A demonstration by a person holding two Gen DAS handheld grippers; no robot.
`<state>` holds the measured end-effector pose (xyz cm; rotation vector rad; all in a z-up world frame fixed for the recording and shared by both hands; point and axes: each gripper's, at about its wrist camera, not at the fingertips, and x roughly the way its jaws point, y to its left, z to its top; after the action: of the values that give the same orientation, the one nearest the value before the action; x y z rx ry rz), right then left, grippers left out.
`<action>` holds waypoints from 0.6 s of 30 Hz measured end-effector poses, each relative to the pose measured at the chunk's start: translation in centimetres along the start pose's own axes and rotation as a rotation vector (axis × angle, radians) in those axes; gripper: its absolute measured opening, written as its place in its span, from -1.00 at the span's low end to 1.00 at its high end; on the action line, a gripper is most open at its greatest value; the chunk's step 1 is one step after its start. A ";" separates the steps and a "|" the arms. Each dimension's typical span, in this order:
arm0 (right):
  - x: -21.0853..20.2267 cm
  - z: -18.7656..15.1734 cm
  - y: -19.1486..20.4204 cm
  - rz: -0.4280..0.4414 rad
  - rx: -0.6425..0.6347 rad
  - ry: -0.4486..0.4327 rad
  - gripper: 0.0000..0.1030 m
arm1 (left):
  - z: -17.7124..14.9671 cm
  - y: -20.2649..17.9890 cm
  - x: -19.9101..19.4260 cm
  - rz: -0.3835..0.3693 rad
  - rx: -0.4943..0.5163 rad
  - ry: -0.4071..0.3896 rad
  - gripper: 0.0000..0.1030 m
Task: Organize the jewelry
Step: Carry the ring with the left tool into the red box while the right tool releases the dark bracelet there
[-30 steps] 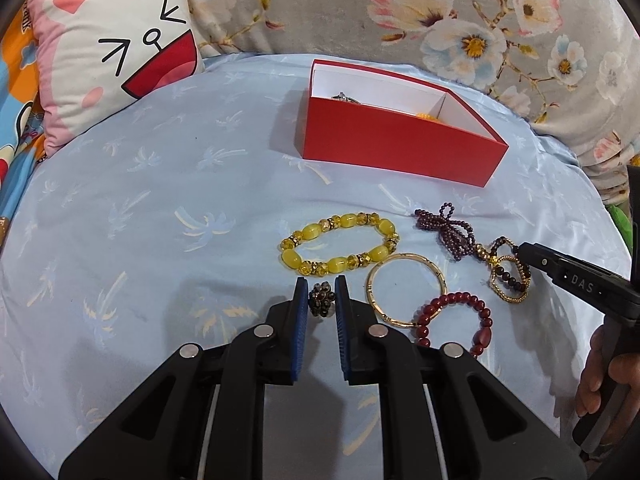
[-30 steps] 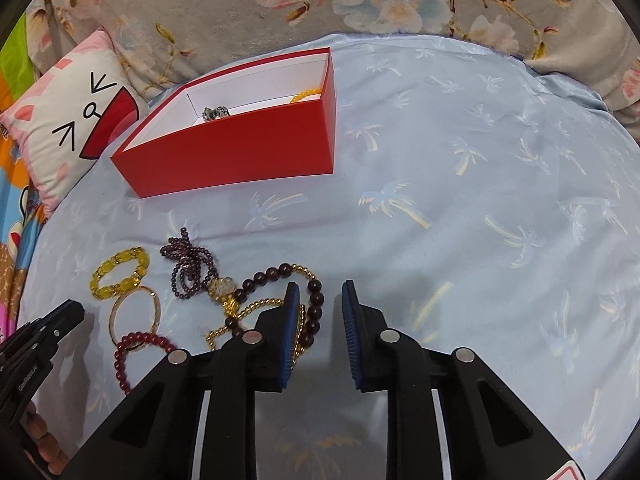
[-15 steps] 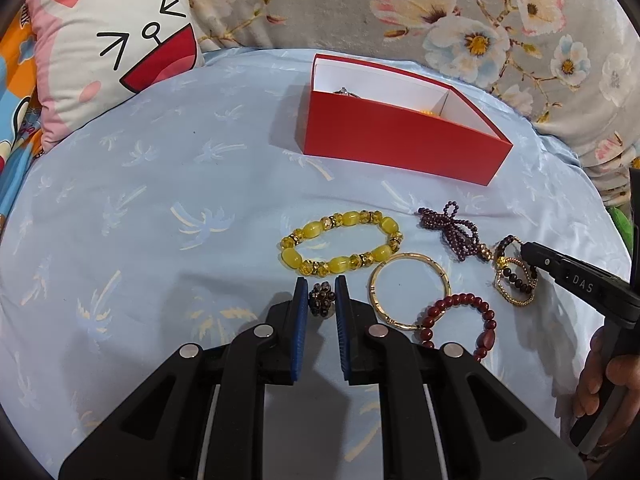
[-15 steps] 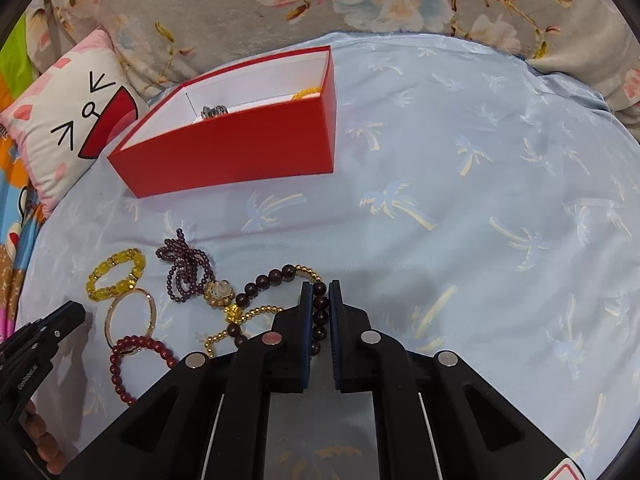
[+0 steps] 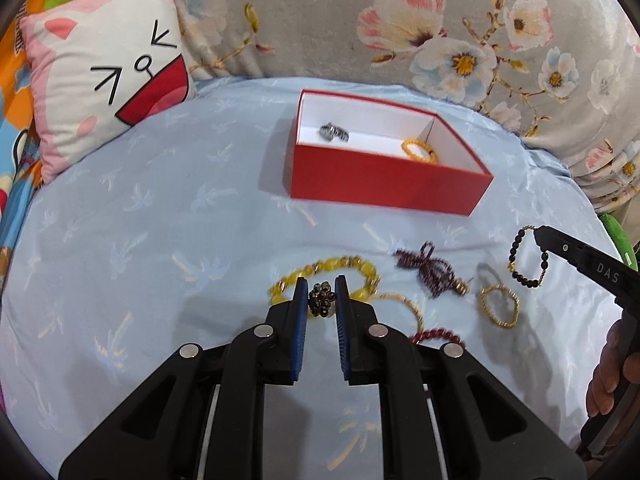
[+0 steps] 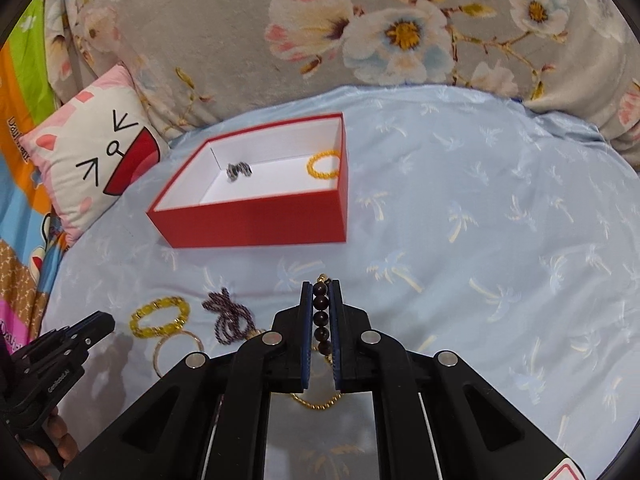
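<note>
Left hand-held gripper [image 5: 321, 289] clamped on the dark bead cluster [image 5: 321, 298]; the cluster sits right at the tips, lifted off the blue bedsheet [image 5: 120, 240]; thin purchase, so a jolt on the way to the red box [image 5: 384, 188] could squirt it out, and it's small enough to vanish in the sheet folds.

Below it on the bed, near side: yellow bead bracelet [image 5: 320, 276], thin gold bangle [image 5: 404, 306], red bead bracelet [image 5: 438, 336]; purple bead bow [image 5: 428, 270] just right of those, small gold chain loop [image 5: 500, 306] further right; all close together; a low pass with either load could snag or drag one.

Right hand-held gripper [image 6: 321, 286] clenched on the dark bead strand [image 6: 321, 322], the beads stacked in a line between the pads; it hangs clear of the bed in the left view, with a gold chain section dangling beneath; I can't tell if that chain is one piece with the loop on the bed; round beads can roll in a flat grip, and the swinging tail could catch the box rim.

The box stands far centre, open, with a silver piece [image 5: 334, 133] left and a yellow ring of beads [image 5: 419, 151] right already inside; both hands heading for one box at once risks a clash over it; I'd stagger the drops.
</note>
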<state>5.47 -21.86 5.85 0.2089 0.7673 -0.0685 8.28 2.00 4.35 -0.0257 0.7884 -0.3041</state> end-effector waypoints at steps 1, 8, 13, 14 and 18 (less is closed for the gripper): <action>-0.2 0.4 0.2 0.004 -0.005 -0.008 -0.86 | 0.5 -0.1 0.0 0.000 0.004 -0.008 -0.74; -0.9 5.0 1.4 0.045 -0.035 -0.077 -0.86 | 7.5 -1.8 0.2 -0.025 0.041 -0.096 -0.74; 0.2 8.8 2.4 0.063 -0.052 -0.120 -0.86 | 12.1 -3.8 1.7 -0.010 0.099 -0.160 -0.74; 0.8 9.6 2.5 0.066 -0.054 -0.123 -0.86 | 12.7 -4.0 2.2 -0.012 0.101 -0.164 -0.74; 2.9 11.3 3.1 0.077 -0.059 -0.115 -0.85 | 14.8 -4.6 4.8 -0.007 0.102 -0.157 -0.74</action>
<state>15.71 -21.22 12.24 0.1770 0.6457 0.0148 20.65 -5.09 12.08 0.0428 0.6170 -0.3445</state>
